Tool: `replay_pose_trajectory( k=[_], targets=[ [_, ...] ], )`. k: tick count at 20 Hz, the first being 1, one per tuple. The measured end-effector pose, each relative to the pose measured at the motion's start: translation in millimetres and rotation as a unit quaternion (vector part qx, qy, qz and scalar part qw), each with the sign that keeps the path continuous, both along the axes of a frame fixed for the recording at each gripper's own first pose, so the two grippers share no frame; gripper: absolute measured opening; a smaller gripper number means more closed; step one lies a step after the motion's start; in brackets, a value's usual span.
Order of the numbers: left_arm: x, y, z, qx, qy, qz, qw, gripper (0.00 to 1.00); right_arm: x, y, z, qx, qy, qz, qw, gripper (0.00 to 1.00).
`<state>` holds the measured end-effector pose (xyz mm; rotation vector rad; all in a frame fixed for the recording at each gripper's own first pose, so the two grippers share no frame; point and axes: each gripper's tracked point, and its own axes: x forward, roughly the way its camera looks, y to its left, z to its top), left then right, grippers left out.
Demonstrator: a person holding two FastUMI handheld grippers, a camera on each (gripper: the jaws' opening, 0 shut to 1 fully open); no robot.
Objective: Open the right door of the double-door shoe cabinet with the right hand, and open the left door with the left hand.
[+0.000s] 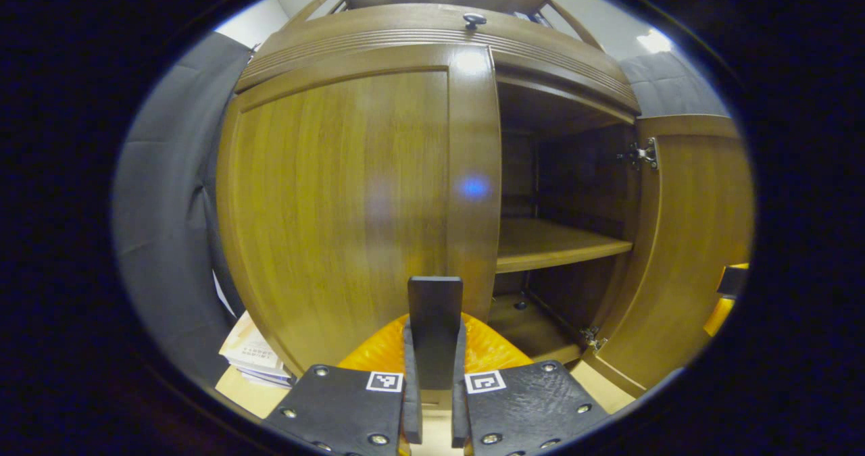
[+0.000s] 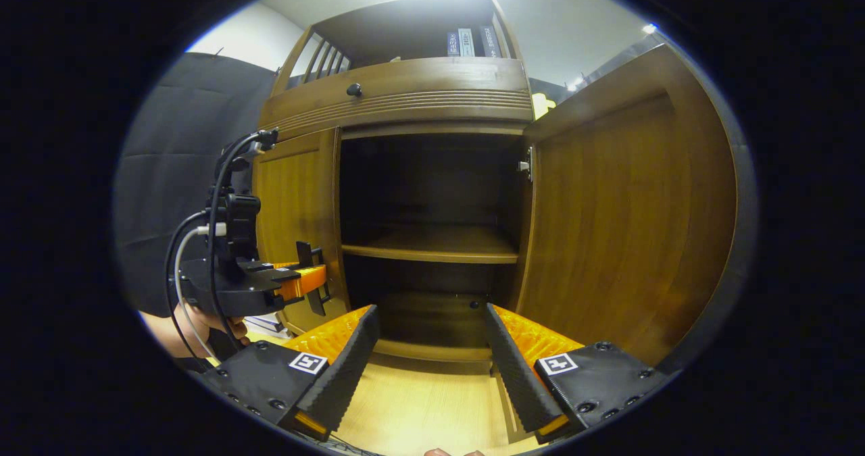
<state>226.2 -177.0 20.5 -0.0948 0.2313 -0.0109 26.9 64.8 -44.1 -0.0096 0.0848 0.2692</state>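
Note:
The wooden shoe cabinet (image 1: 432,34) fills the left gripper view. Its left door (image 1: 338,192) stands shut or nearly so. A dark flat handle (image 1: 434,294) by that door's right edge sits between the fingers of my left gripper (image 1: 434,327), which is shut on it. The right door (image 1: 689,240) is swung wide open to the right. In the right gripper view my right gripper (image 2: 429,348) is open with nothing between its fingers, low before the open compartment. The open right door (image 2: 608,226) stands beside it; the left gripper (image 2: 312,282), held by a hand (image 2: 182,327), is at the left door (image 2: 294,199).
Inside are a shelf (image 2: 432,243) and a dark bottom space. A drawer with a knob (image 2: 353,90) runs above the doors, with books (image 2: 466,40) higher up. A stack of papers (image 1: 253,358) lies on the floor left of the cabinet. Light wooden floor (image 2: 419,409) lies in front.

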Motion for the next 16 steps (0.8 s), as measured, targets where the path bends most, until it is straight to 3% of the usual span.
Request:
replay_pose_trajectory(
  k=[16],
  targets=[
    [-59, 19, 1, -0.001, -0.021, -0.01, 1.0, 0.2, -48, 33, -15, -0.017, 0.02, 0.015, 1.0, 0.97]
  ],
)
